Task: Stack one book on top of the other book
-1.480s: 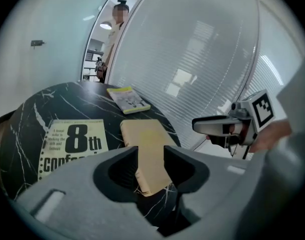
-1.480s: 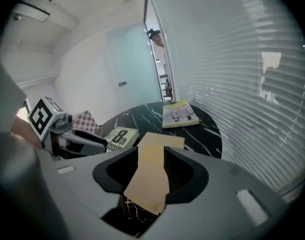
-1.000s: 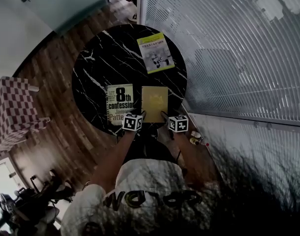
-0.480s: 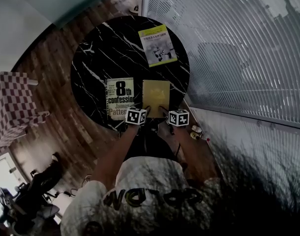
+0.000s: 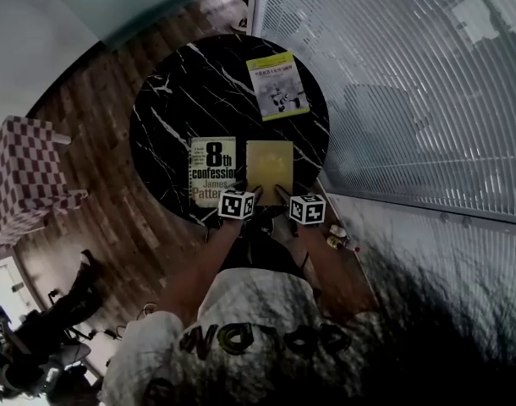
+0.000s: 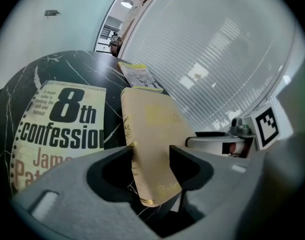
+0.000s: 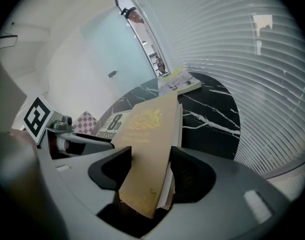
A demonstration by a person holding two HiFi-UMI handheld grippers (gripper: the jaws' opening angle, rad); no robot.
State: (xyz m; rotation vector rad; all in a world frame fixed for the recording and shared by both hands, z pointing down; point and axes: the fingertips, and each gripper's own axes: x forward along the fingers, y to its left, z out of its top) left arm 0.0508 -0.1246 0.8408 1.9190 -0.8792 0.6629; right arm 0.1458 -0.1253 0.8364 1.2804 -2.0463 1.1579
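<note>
A tan book with gold print [image 5: 269,163] lies on the round black marble table [image 5: 173,117], beside the "8th confession" book [image 5: 213,169] on its left. Both grippers are at the tan book's near edge. My left gripper [image 5: 256,196] has that book's near left corner [image 6: 150,134] between its jaws, which are opening; the pads do not visibly press it. My right gripper [image 5: 282,197] has the near right corner [image 7: 147,149] between its jaws, which are closing but still loose around it. The "8th confession" cover [image 6: 62,129] shows to the left in the left gripper view.
A yellow-green book [image 5: 277,85] lies at the table's far side. A wall of white blinds [image 5: 410,100] runs close along the right. A red-and-white checkered seat [image 5: 21,184] stands on the wooden floor to the left. Small bottles [image 5: 338,237] sit on the floor by my right arm.
Both grippers stay at the tan book's near edge. The head view has shifted a little; the books lie where they were.
</note>
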